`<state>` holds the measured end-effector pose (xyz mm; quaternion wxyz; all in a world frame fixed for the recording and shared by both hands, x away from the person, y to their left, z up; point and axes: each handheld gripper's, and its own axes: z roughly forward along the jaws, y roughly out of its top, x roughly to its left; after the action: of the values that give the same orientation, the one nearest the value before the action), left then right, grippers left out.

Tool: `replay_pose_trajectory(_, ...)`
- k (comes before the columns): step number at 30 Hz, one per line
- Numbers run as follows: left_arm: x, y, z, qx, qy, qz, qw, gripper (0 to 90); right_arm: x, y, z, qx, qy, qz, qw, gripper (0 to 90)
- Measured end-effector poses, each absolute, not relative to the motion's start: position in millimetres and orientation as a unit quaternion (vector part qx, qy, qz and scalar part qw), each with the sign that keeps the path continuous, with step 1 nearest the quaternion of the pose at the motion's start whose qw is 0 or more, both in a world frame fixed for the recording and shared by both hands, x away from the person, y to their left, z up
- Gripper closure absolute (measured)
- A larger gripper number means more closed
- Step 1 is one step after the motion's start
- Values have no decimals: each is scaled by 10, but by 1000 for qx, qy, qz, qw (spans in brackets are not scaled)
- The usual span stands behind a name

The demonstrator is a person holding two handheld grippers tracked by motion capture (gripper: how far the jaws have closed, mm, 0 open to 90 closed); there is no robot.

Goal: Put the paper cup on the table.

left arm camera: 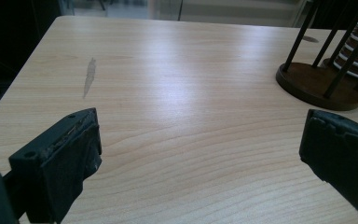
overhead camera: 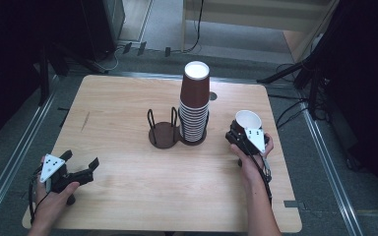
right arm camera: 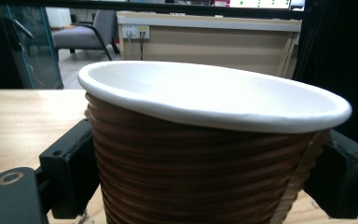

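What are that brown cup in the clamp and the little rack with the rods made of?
The cup looks like paper: ribbed, matte brown wall, smooth white lining and rolled rim. The rack seems to have a dark, wood-like round base with thin black rods, probably metal wire. The right gripper clasps the cup.

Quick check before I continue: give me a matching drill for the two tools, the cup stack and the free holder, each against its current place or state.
Things:
1. left tool
2. right tool
3. stack of brown paper cups
4. empty wire cup holder

States:
A. stands upside down in the right-hand holder
B. shut on a single brown paper cup, mouth up
C. open, above bare wooden table
D. just left of the stack, nothing in it

Pairs: 1-C, 2-B, 3-A, 4-D
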<state>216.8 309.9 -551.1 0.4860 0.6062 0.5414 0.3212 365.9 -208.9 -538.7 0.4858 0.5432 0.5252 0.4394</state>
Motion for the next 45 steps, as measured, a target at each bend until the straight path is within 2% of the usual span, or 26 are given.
replay_pose_trajectory(21,2173,3104,-5512,606,542,320,487,0,3658,-2034,-5433,525,560,423,481,88)
replay_pose_trajectory(28,2173,3104,-5511,607,542,320,486,0,3644,-2033,-5408,531,569,425,463,53)
replay_pose_trajectory(32,2173,3101,-5512,606,543,319,486,0,3620,-2043,-5388,522,585,429,448,2)
replay_pose_trajectory(45,2175,3099,-5512,606,543,320,485,0,3464,-2093,-5289,511,596,446,430,0)
